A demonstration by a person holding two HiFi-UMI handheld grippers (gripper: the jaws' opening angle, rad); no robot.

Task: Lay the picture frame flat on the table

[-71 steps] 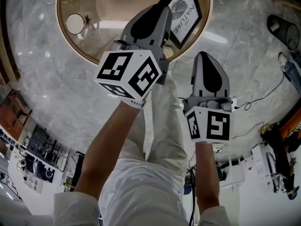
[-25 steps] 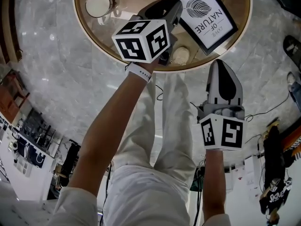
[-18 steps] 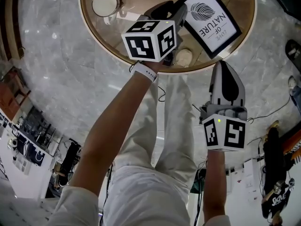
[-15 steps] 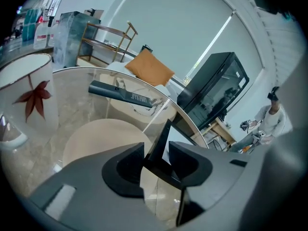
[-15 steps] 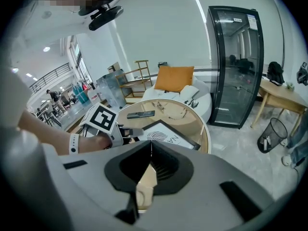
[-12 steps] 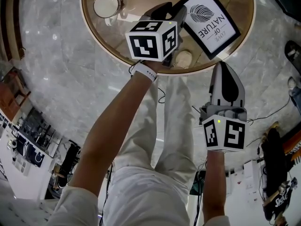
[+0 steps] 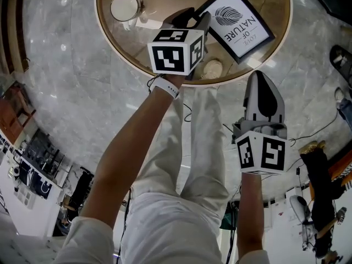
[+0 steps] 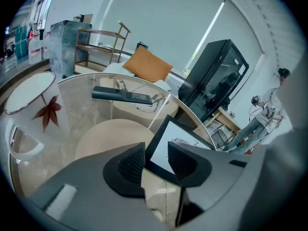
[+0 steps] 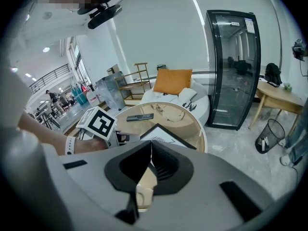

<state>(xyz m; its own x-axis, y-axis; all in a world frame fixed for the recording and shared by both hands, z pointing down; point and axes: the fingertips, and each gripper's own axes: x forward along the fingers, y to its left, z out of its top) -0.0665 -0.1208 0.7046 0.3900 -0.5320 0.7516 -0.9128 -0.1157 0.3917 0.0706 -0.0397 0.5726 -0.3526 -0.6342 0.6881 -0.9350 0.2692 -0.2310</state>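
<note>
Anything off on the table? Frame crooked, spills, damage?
Nothing stands out. The picture frame lies flat on the round glass table, set diagonally but fully on the top. The mug stands upright, the remote lies flat, and no spill or breakage shows.

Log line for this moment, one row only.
picture frame: flat on table | left gripper: jaws apart, closing, nothing gripped, frame corner just ahead | right gripper: shut, empty, away from table

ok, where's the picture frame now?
Head view, upper right: the picture frame lies on the right half of the round glass table, across from the mug on the left.
</note>
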